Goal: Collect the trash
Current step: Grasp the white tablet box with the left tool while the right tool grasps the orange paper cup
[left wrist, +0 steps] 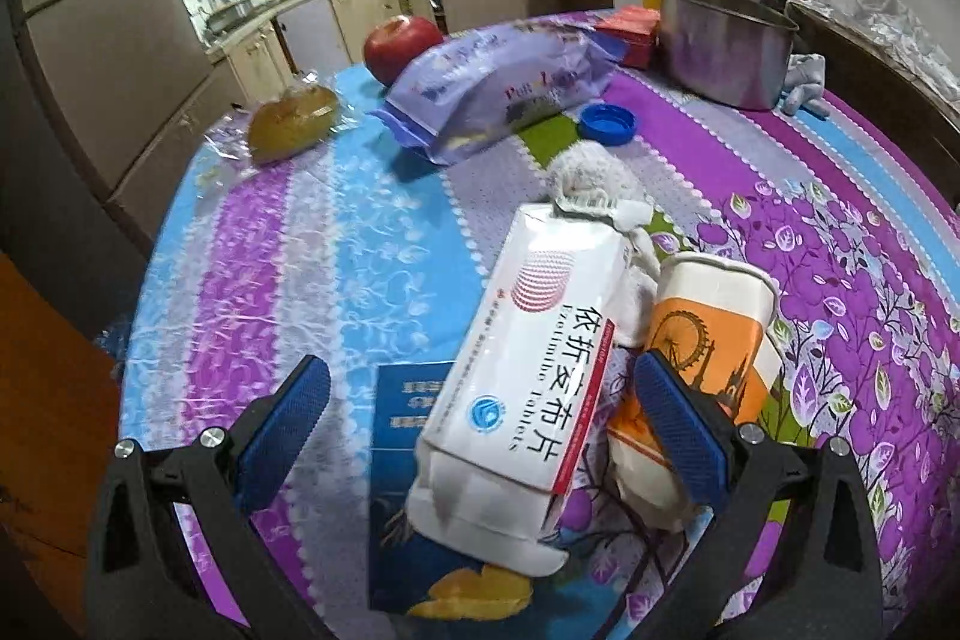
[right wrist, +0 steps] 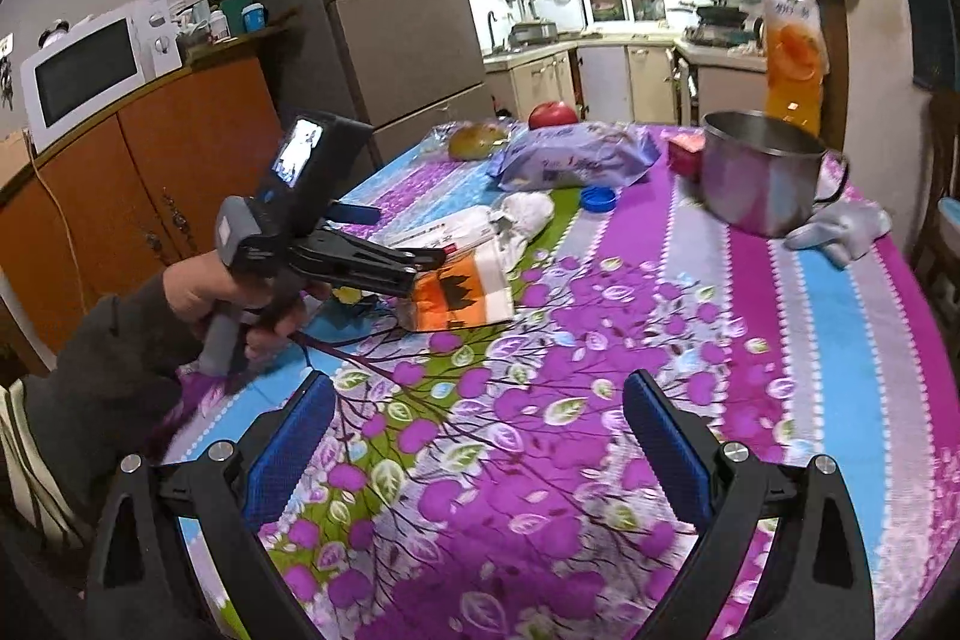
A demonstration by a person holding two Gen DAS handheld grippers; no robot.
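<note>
— Claws first: how do yours stand, left to right?

— My left gripper (left wrist: 480, 412) is spread wide, its blue pads (left wrist: 287, 430) clear of everything, gripping nothing. Between its fingers lies the white tablet box (left wrist: 528, 376), flattened at its near end, tilted across a dark blue box (left wrist: 408, 460) beneath it. Neither pad touches the white box; the left pad stands apart from it over the tablecloth (left wrist: 300, 232), the right pad sits just beside its red-striped edge.

— And right of that box?

— A crushed orange paper cup (left wrist: 702, 334) on its side, just behind my right-hand pad, touching or nearly touching it; I cannot tell which. Behind the box is a crumpled white tissue (left wrist: 594, 178), then a blue bottle cap (left wrist: 607, 124), with a purple snack bag (left wrist: 498, 82) beyond.

— Your other claw?

— My right gripper (right wrist: 480, 436) is open just as wide and holds nothing, hanging over bare flowered cloth. From its camera I see my left hand (right wrist: 204, 292) around the other gripper's handle, its fingers over the white box and orange cup at the left. The trash lies well apart from my right claw, ahead and to the left. A steel pot (right wrist: 762, 172) stands far right, a juice bottle (right wrist: 792, 52) behind it.
</note>
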